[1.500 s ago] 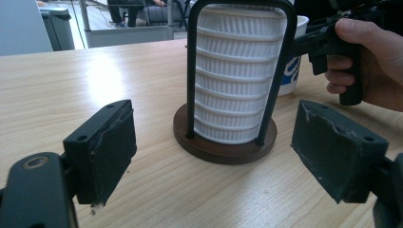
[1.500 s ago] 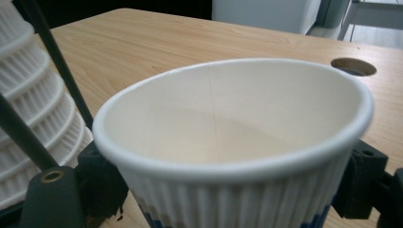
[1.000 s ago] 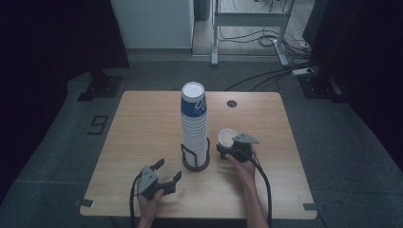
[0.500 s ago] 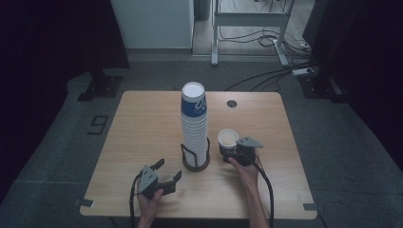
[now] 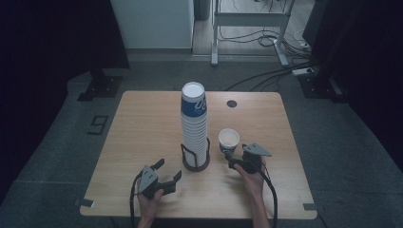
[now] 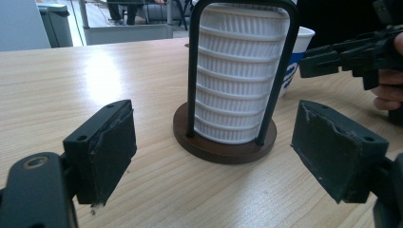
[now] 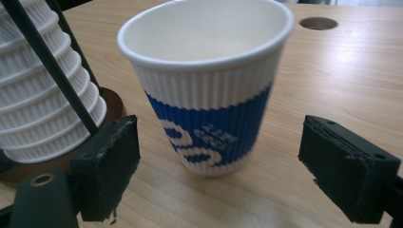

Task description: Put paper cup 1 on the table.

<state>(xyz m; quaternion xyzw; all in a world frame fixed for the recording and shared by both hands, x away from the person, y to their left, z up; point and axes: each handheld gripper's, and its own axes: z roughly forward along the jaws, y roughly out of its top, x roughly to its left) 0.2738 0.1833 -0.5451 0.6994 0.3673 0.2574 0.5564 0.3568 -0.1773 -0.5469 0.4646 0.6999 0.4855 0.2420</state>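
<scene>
Shifted since the earlier frames: your right gripper (image 5: 233, 159) and the single cup (image 5: 228, 141) now sit slightly nearer you; your left gripper (image 5: 168, 171) has not moved. Table (image 5: 142, 123): broad bare wood left of and behind the stack, room to swing. Cup stack (image 5: 194, 126): upright in its wire holder (image 5: 195, 159), centred for either hand. Single cup: standing just right of the holder, apart from it. Right jaws: having just opened a little, they flank the cup without pressing. Left jaws: spread, empty, facing the holder.

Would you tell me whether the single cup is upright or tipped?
Upright: the cup stands on its base on the table, mouth up.
</scene>
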